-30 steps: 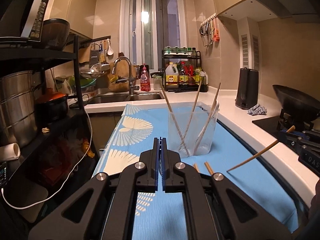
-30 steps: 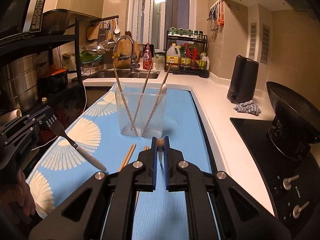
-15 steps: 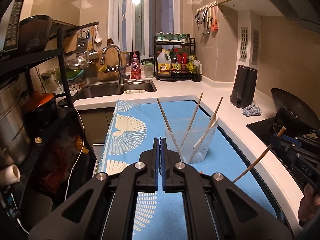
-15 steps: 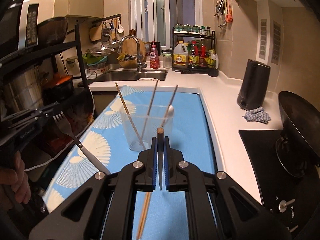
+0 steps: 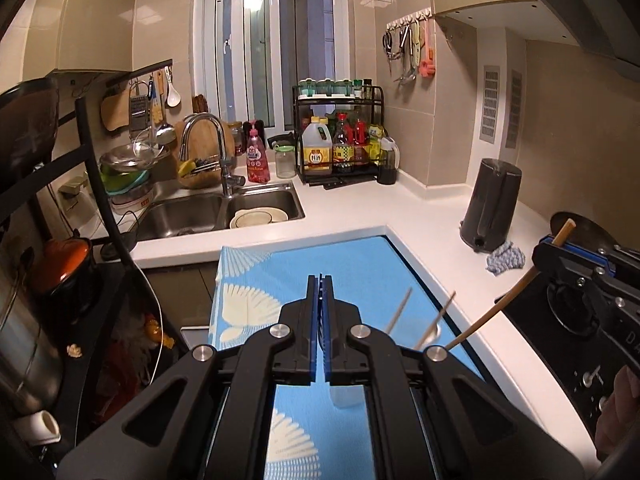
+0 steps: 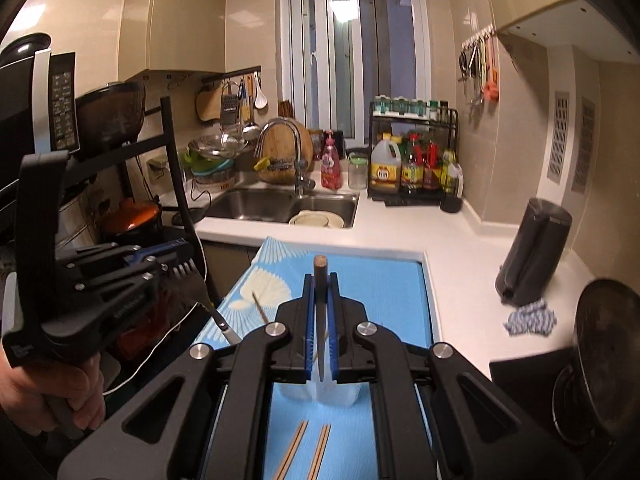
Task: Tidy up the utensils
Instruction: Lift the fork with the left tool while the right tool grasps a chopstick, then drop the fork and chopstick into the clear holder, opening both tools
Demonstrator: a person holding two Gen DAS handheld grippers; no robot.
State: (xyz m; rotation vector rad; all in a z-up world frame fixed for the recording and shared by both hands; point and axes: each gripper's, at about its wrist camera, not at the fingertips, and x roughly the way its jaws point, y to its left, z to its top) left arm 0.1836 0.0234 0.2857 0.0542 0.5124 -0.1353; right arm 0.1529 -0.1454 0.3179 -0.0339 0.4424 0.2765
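My right gripper [image 6: 320, 280] is shut on a wooden chopstick [image 6: 319, 300] and holds it above the clear plastic cup [image 6: 320, 394]; it also shows in the left wrist view [image 5: 556, 248] with the chopstick [image 5: 496, 312] slanting down. My left gripper [image 5: 319, 284] is shut on a fork; in the right wrist view [image 6: 176, 258] the fork [image 6: 208, 300] hangs down from it. The cup [image 5: 348, 396] holds chopsticks [image 5: 398, 316] and is mostly hidden behind my fingers. Two pairs of chopsticks [image 6: 306, 454] lie on the blue mat [image 6: 376, 276].
A sink [image 5: 224, 208] with a bowl lies beyond the mat. A black kettle [image 5: 490, 204] and a cloth [image 5: 505, 258] stand on the white counter at right. A stove with a wok [image 6: 604, 360] is at far right. A black shelf rack [image 5: 48, 200] is at left.
Both grippers have risen and tilted down, so the cup now sits low behind the fingers. The right gripper has carried its chopstick over the cup. The left still holds the fork.
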